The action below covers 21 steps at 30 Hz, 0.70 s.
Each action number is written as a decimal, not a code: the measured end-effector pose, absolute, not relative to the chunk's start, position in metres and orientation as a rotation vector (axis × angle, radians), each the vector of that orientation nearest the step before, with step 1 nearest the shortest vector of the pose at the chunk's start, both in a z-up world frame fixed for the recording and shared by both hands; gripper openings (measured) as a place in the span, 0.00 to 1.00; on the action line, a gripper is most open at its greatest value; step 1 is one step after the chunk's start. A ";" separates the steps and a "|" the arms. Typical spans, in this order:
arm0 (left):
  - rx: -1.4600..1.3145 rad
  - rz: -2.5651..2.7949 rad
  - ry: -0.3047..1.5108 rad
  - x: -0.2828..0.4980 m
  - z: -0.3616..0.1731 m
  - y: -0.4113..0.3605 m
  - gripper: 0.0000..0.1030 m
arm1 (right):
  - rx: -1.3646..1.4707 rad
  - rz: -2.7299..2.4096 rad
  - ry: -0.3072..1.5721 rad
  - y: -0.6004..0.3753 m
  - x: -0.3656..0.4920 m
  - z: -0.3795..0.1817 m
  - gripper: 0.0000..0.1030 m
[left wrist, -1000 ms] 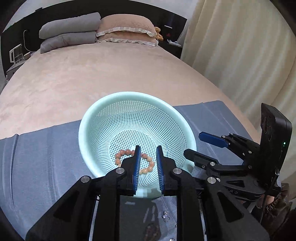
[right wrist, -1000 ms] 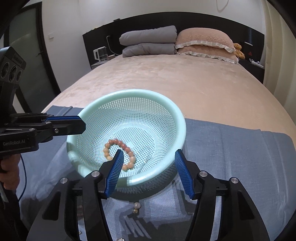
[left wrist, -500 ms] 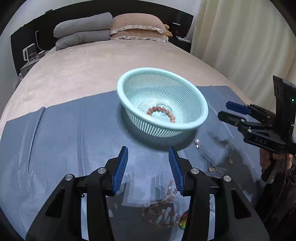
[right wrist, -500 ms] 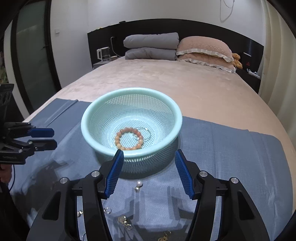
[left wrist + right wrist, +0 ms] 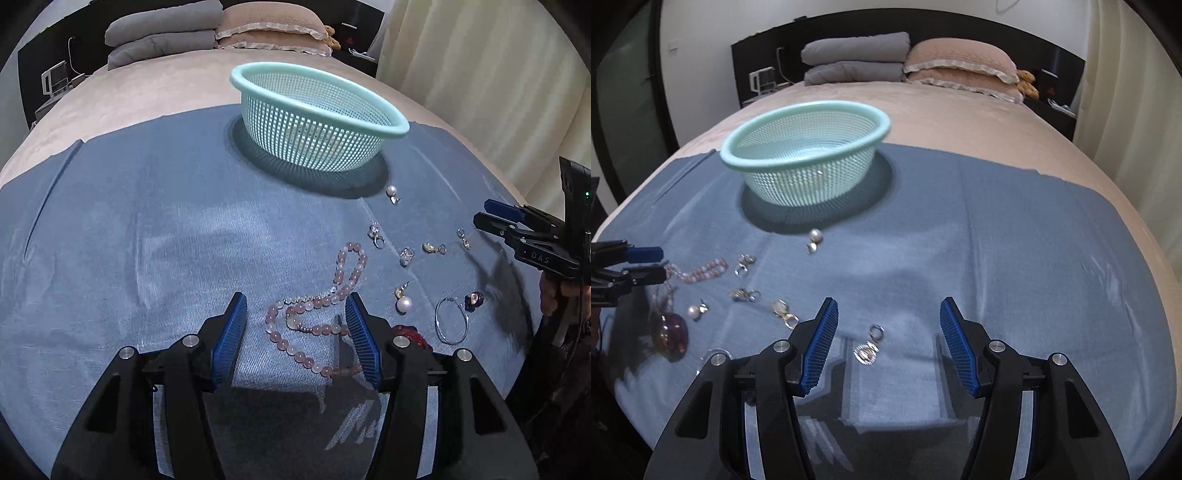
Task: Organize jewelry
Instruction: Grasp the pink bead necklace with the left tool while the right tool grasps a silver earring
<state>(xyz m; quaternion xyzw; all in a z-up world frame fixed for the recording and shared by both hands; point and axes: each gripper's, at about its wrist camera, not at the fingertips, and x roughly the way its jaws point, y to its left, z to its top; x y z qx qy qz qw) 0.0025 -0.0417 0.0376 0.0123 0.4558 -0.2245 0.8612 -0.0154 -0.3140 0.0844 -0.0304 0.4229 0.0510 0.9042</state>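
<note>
On the blue cloth (image 5: 147,221) spread over the bed, the pink bead necklace (image 5: 317,314) lies directly ahead of the left gripper (image 5: 295,332), whose jaws are opening with nothing pressed between them, its long run stretching away toward the mint basket (image 5: 317,122). The right gripper (image 5: 886,347), jaws apart and empty, points at a small earring (image 5: 868,350), so the left hand is nearer the necklace.

baskets: one mint-green mesh basket (image 5: 317,122)
bead necklaces: one, pink (image 5: 314,317)
pearl earrings: two (image 5: 392,192) (image 5: 402,301)
thin silver bangles: one (image 5: 450,320)
grey pillows: two, stacked (image 5: 855,59)
pink pillows: two, stacked (image 5: 960,64)
blue cloths: one (image 5: 147,229)
</note>
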 end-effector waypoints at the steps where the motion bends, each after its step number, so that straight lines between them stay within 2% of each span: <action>1: 0.019 -0.472 0.963 0.003 0.035 -0.043 0.55 | -0.050 0.090 0.882 -0.317 -0.015 0.082 0.53; 5: 0.039 -0.467 0.936 -0.002 0.029 -0.047 0.59 | -0.007 0.058 0.906 -0.324 -0.013 0.071 0.53; 11: 0.151 -0.447 0.883 -0.015 0.021 -0.059 0.59 | -0.068 0.063 0.939 -0.308 -0.013 0.053 0.51; 13: 0.210 -0.433 0.853 -0.020 0.018 -0.066 0.59 | -0.079 0.077 0.943 -0.303 -0.013 0.050 0.42; 15: 0.248 -0.419 0.830 -0.023 0.016 -0.071 0.59 | -0.071 0.105 0.944 -0.299 -0.016 0.048 0.26; 17: 0.258 -0.419 0.822 -0.026 0.017 -0.070 0.56 | -0.114 0.099 0.939 -0.291 -0.017 0.046 0.22; 18: 0.260 -0.424 0.819 -0.027 0.017 -0.070 0.53 | -0.128 0.104 0.939 -0.287 -0.018 0.045 0.16; 19: 0.262 -0.429 0.817 -0.029 0.017 -0.070 0.51 | -0.133 0.107 0.939 -0.283 -0.020 0.045 0.14; 21: 0.266 -0.438 0.813 -0.031 0.017 -0.072 0.41 | -0.154 0.094 0.930 -0.280 -0.023 0.045 0.14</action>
